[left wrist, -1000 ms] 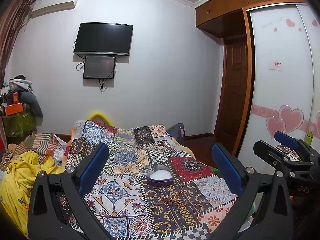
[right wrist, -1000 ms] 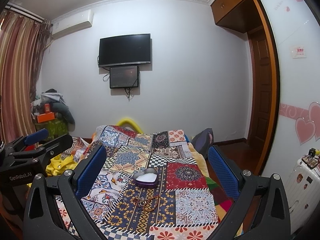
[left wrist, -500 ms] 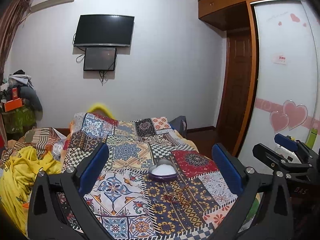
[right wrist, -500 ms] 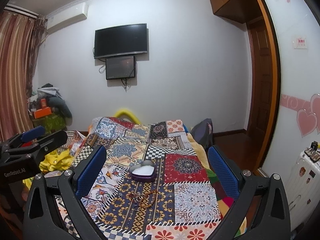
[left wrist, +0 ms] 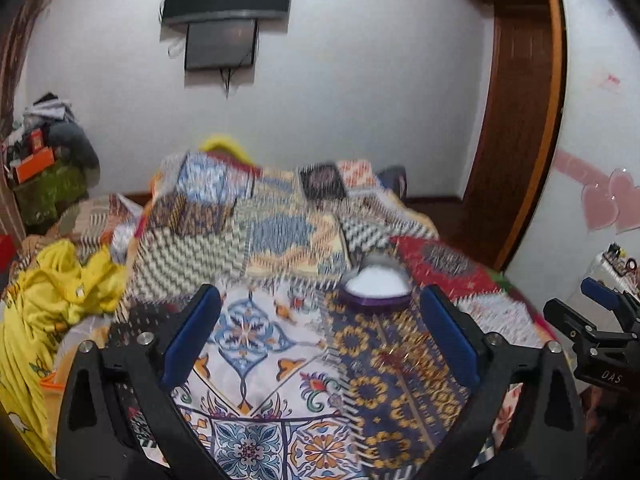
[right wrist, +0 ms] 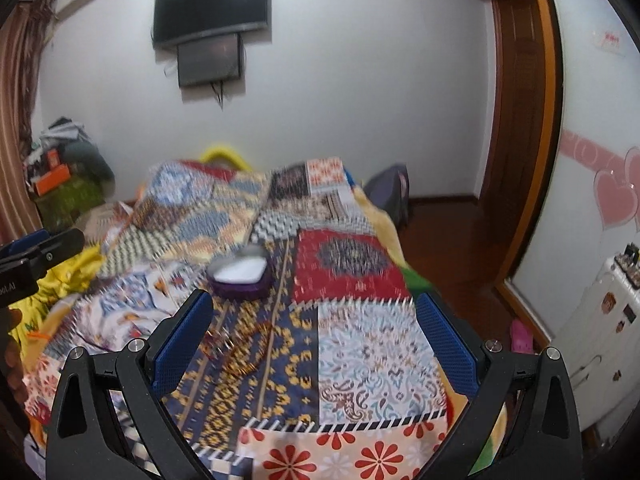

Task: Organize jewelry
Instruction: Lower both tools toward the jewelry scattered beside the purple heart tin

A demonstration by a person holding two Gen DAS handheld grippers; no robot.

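A purple heart-shaped box [left wrist: 375, 289] with a white lining sits open on the patchwork bedspread [left wrist: 256, 328]; it also shows in the right wrist view [right wrist: 239, 275]. A brown bead bracelet [right wrist: 242, 350] lies on the bedspread in front of the box, blurred in the left wrist view [left wrist: 394, 358]. My left gripper [left wrist: 320, 336] is open and empty above the bedspread, left of the box. My right gripper [right wrist: 316, 340] is open and empty, with the bracelet by its left finger.
Yellow cloth [left wrist: 52, 292] is heaped at the bed's left. A wooden door [right wrist: 516, 92] and a white wardrobe with pink hearts [right wrist: 600, 168] stand on the right. A white case [right wrist: 600, 344] is at the right. A TV [right wrist: 210, 12] hangs on the far wall.
Both grippers have tilted down and moved closer to the bed. The box and bracelet now appear larger and nearer. Both grippers stay open.
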